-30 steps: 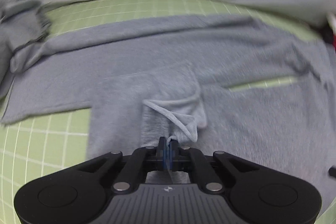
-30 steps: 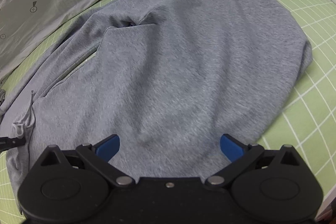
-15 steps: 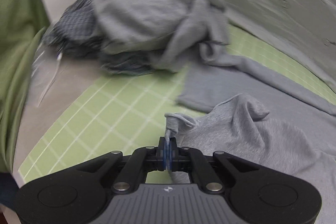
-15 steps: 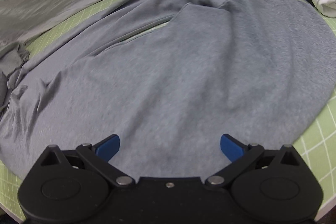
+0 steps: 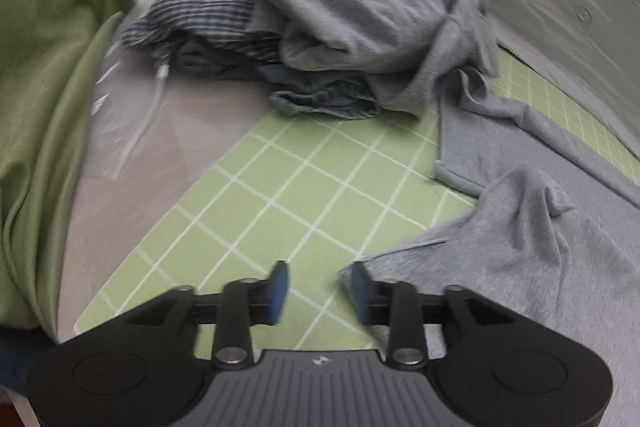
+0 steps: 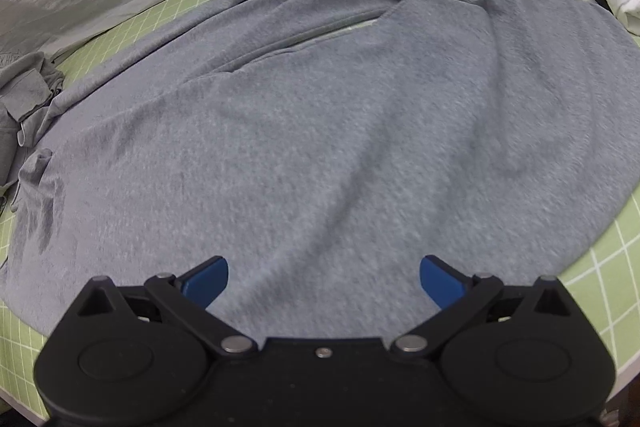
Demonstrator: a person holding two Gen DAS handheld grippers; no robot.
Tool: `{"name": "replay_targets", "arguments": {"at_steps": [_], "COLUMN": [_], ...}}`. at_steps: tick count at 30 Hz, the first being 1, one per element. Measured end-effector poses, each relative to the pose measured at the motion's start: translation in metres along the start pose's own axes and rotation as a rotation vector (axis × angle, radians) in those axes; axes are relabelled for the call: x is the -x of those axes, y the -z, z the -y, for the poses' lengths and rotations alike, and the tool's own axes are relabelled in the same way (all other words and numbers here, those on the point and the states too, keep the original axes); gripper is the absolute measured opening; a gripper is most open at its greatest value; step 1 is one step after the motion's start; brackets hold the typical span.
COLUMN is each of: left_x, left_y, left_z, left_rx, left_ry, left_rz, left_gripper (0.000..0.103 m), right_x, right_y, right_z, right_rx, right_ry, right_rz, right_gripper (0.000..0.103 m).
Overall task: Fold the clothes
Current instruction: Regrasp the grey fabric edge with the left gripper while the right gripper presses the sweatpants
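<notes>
On the green grid mat [image 6: 600, 267], grey sweatpants [image 6: 320, 147] are seen spread flat, not folded up — both hand-held grippers, left [image 5: 318, 293] & right [image 6: 324, 281], spread, empty.

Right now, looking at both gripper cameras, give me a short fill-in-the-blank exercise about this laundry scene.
1. The left gripper is ____, holding nothing.
2. The grey trousers lie spread on a ____ mat with white grid lines.
3. In the clothes pile, a striped garment lies to the ____ of the grey one.

Missing words: open; green; left
</notes>
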State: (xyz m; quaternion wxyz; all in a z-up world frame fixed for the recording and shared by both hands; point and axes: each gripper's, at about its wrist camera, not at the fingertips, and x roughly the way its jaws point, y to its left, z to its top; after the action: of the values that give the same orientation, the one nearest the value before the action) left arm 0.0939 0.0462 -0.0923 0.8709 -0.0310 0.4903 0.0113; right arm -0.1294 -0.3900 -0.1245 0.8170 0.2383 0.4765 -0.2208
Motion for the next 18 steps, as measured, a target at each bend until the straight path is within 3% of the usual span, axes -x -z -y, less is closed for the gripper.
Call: {"name": "replay_targets", "arguments": {"at_steps": [9, 11, 12, 18], "left_x": [-0.037, -0.036, -0.036, -0.033], "left_y": [-0.010, -0.012, -0.014, -0.019], "left_z": [0.032, 0.034, 0.034, 0.012], "left_rx": [-0.143, -0.157, -0.153, -0.042], "left_ry": [0.040, 0.058, 0.076, 0.057], "left_rz": [-0.089, -0.083, -0.088, -0.061], "left_gripper": [0.044, 0.027, 0.002, 0.002], "right_x": [-0.002, -0.001, 0.000, 0.003], "right_y": [-0.010, -0.011, -0.011, -0.004], "right_z": [-0.016, -0.013, -0.012, -0.008], "right_rx": [0.011, -0.011, -0.024, -0.066], "right_ry": [0.034, 0.045, 0.047, 0.059], "right_rz": [0.031, 0.036, 0.036, 0.036], "right_gripper": [0.103, 0.103, 0.103, 0.103]}}
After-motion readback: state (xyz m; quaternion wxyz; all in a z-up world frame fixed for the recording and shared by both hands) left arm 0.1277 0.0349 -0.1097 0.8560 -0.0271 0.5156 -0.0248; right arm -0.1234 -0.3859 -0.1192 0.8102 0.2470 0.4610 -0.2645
